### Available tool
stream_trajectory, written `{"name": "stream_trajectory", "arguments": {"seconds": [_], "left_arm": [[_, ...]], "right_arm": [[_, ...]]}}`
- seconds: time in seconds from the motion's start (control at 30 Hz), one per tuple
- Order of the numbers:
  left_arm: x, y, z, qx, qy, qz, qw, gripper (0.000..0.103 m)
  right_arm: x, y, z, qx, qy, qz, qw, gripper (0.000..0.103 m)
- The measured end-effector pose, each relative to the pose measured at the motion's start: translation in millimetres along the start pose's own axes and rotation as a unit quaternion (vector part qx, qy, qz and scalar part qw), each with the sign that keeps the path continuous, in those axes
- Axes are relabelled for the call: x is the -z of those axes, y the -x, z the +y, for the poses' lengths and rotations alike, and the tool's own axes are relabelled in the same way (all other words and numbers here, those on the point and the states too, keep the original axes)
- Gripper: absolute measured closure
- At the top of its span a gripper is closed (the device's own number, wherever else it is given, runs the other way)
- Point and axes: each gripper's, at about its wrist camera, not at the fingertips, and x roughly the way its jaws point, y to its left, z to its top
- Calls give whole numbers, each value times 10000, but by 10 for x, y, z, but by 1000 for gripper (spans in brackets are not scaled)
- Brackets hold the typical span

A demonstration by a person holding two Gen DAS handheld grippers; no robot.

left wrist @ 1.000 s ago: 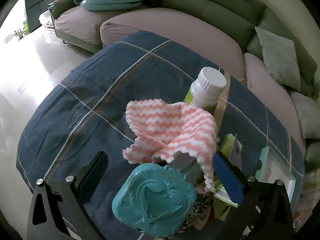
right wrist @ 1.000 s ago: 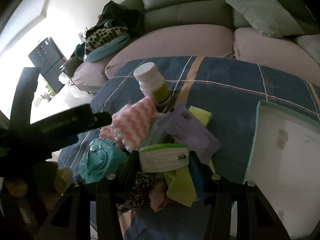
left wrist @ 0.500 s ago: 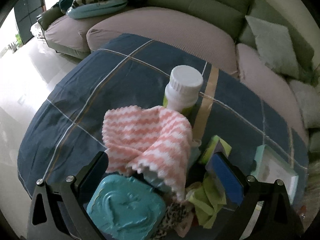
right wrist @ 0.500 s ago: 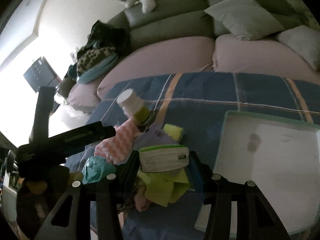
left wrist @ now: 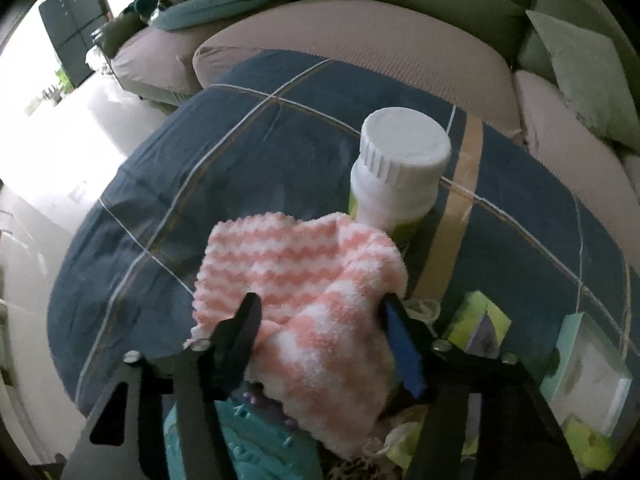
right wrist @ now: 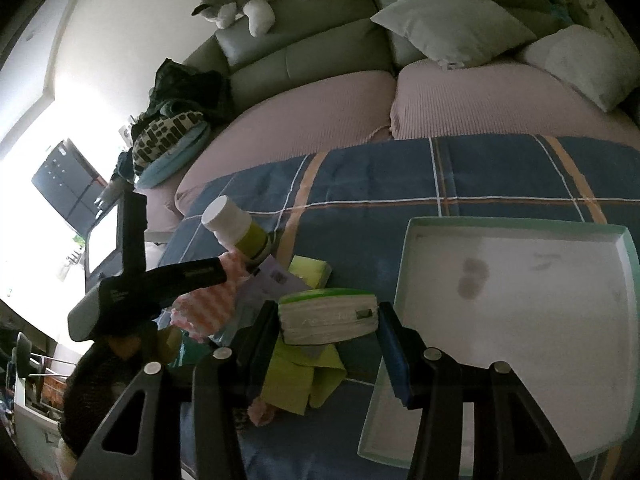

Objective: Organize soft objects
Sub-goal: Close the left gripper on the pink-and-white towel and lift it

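The left gripper (left wrist: 320, 316) has now closed in around the pink cloth (left wrist: 296, 280), clasping it atop the pile; the right gripper (right wrist: 326, 320) keeps clutching the wipes pack (right wrist: 328, 316) beside the tray (right wrist: 516, 228), lifted.

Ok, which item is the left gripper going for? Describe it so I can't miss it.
On the blue plaid cloth before the sofa, find the white-capped bottle. Just in front of it, between the left gripper's fingers, lies the towel: the only fluffy piece with pink-and-white zigzag stripes.

Grey-green sofa (right wrist: 304, 48), pale cushions (right wrist: 452, 20), glossy white floor (left wrist: 60, 152), bright daylight
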Motion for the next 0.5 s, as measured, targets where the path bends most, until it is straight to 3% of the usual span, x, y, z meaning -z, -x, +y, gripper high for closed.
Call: {"name": "stream_trajectory", "arguments": {"seconds": [0.13,0.2,0.3,0.5], "left_arm": [[3,13,39,144,127,-73,9998,75],[10,44,45,225,146,-129,9996,82],[12,103,104,380,222,-227,9988,89],[10,164,216,471,400,-381,9974,92]], "right_arm": [[21,-49,10,-2,-4,80,10000,51],[31,-67,13,7,-2,99,10000,51],[41,-91,21,22,-3,133,9999,51],[62,-104,43,27,15,160,9999,51]]}}
